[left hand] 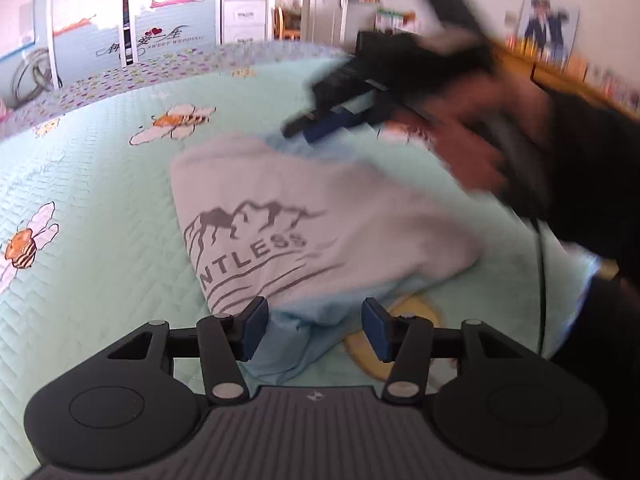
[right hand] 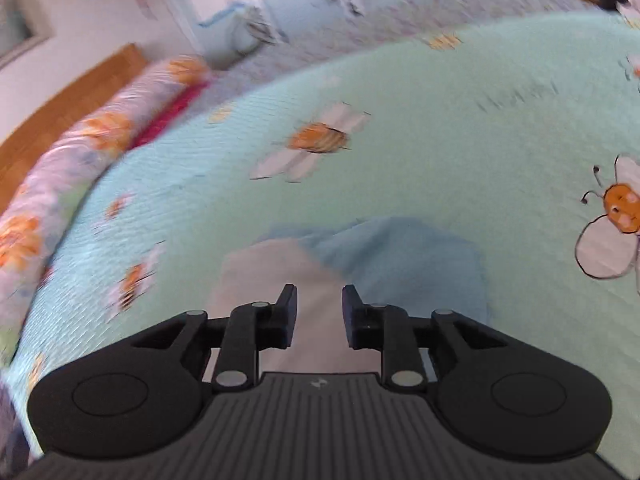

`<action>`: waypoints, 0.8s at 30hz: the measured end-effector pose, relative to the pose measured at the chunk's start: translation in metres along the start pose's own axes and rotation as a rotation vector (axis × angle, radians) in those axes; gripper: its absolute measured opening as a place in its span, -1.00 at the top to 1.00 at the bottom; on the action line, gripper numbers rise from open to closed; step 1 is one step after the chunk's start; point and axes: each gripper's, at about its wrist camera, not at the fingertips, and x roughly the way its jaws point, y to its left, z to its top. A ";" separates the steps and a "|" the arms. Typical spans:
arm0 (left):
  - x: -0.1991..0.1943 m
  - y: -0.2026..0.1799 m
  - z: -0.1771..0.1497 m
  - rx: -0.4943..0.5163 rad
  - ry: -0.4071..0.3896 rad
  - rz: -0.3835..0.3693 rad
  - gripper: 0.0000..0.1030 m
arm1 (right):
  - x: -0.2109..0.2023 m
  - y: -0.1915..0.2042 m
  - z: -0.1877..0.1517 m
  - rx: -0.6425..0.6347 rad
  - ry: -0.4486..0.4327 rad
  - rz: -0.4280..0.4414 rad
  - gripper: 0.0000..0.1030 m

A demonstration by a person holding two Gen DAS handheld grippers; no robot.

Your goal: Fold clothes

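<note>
A white T-shirt (left hand: 320, 216) with a grey mountain print and the letters "NTLESS" lies bunched on a mint-green bedspread (left hand: 100, 200), on top of a light blue garment (left hand: 280, 352) whose edge sticks out from beneath it on the near side. In the right wrist view the same white cloth (right hand: 272, 276) and blue cloth (right hand: 400, 256) lie side by side on the bedspread (right hand: 440, 120), directly ahead of the fingers.

The left gripper (left hand: 314, 328) stands spread just short of the near edge of the pile; the blue cloth passes between its fingers, but the pads do not press on it. The right gripper (right hand: 319, 316) is also spread, more narrowly, with the white cloth visible through the gap and nothing pinched. From the left wrist view the right gripper (left hand: 316, 124) appears blurred at the far edge of the pile, carried by a hand (left hand: 472, 140) in a dark sleeve (left hand: 592, 184); a black cable (left hand: 542, 280) hangs below it.

The bedspread bears a pattern of bees with white wings (left hand: 176, 124). A rolled floral quilt (right hand: 80, 148) lies along its far side, beside a wooden headboard (right hand: 60, 104). A wardrobe (left hand: 152, 20) stands behind the bed.
</note>
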 end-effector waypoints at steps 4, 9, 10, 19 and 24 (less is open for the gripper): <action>-0.003 -0.005 -0.005 -0.023 0.021 -0.033 -0.08 | -0.046 0.028 -0.064 -0.152 0.081 0.092 0.35; 0.013 -0.005 0.002 -0.062 0.081 -0.039 -0.08 | -0.075 0.006 -0.105 -0.198 0.054 -0.137 0.48; 0.011 -0.008 0.005 -0.058 0.078 -0.039 -0.08 | -0.082 0.000 -0.111 -0.191 0.039 -0.180 0.47; 0.035 -0.020 0.008 -0.018 0.177 0.005 -0.23 | -0.065 0.061 -0.105 -0.251 -0.048 -0.069 0.30; 0.030 -0.017 0.008 -0.016 0.176 -0.016 -0.29 | -0.031 0.046 -0.118 -0.293 0.043 -0.127 0.35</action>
